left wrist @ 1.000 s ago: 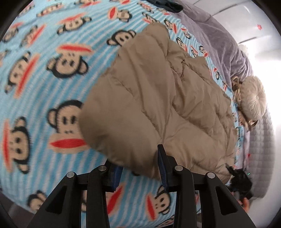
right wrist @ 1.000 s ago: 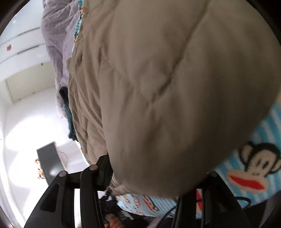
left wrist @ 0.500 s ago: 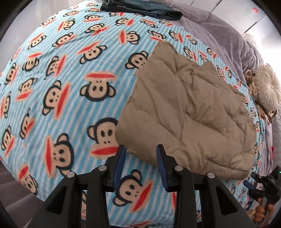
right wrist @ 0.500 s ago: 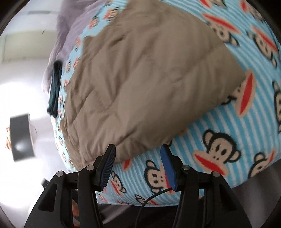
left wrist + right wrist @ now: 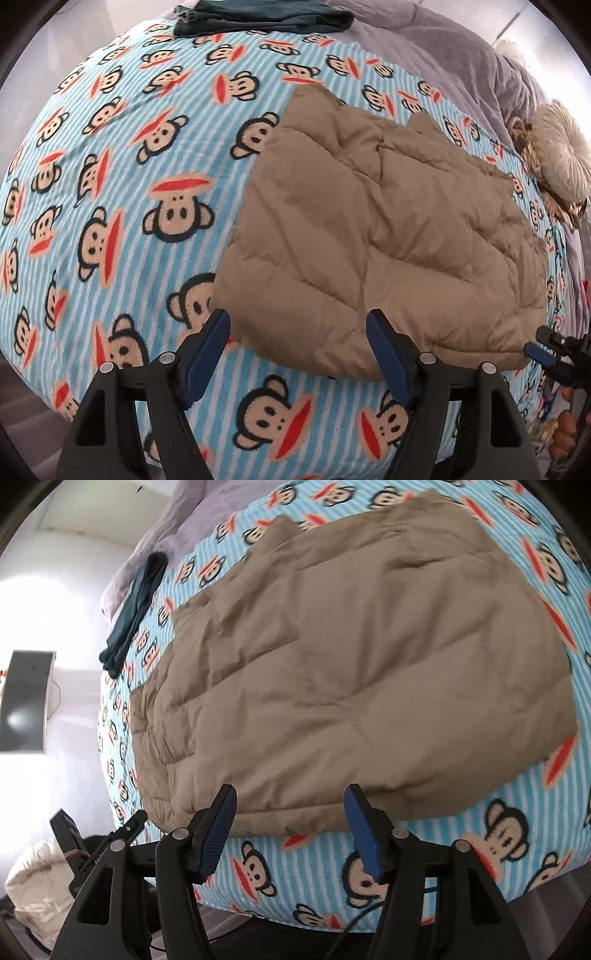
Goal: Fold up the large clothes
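The left gripper [image 5: 297, 332] hangs above the near edge of the folded tan quilted jacket [image 5: 388, 229], jaws opening, nothing pinched. The right gripper [image 5: 290, 814] is likewise opening and empty. The jacket lies flat on the monkey-print blanket [image 5: 122, 184].

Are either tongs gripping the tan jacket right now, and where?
Neither. Left tongs and right tongs are both opening, empty, above the folded tan jacket.
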`<action>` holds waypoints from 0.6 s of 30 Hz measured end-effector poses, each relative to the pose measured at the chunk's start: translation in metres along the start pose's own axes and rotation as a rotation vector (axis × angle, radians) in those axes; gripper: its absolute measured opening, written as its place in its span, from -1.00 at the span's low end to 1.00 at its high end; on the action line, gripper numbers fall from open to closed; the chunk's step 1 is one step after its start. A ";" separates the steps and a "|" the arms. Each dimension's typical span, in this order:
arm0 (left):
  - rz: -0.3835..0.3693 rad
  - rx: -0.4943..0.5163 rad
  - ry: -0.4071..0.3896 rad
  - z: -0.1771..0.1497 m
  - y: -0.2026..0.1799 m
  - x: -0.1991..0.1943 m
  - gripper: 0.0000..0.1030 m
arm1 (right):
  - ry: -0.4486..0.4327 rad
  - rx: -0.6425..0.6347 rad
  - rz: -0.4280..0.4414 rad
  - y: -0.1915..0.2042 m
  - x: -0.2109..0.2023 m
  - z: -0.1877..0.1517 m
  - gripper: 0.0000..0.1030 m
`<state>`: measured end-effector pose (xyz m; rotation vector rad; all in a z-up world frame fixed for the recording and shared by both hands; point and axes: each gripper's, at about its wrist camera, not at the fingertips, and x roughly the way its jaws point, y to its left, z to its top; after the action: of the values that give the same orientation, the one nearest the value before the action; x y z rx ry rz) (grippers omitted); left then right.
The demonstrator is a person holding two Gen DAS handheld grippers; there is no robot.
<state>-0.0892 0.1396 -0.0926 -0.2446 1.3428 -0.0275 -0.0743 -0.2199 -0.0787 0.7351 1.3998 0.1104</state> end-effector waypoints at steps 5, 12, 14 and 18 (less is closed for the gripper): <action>0.017 0.024 0.014 0.003 -0.005 0.009 0.99 | 0.016 -0.039 -0.030 0.020 0.008 -0.002 0.54; 0.004 0.036 0.014 0.009 -0.003 0.015 0.99 | 0.010 -0.046 -0.073 0.021 0.013 -0.002 0.70; 0.004 0.040 0.020 0.011 -0.001 0.018 0.99 | 0.004 -0.060 -0.093 0.024 0.016 -0.002 0.70; 0.000 0.054 0.025 0.017 0.005 0.024 0.99 | -0.024 -0.129 -0.157 0.034 0.022 -0.007 0.71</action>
<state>-0.0673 0.1429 -0.1130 -0.1993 1.3650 -0.0668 -0.0644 -0.1804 -0.0798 0.5163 1.4081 0.0678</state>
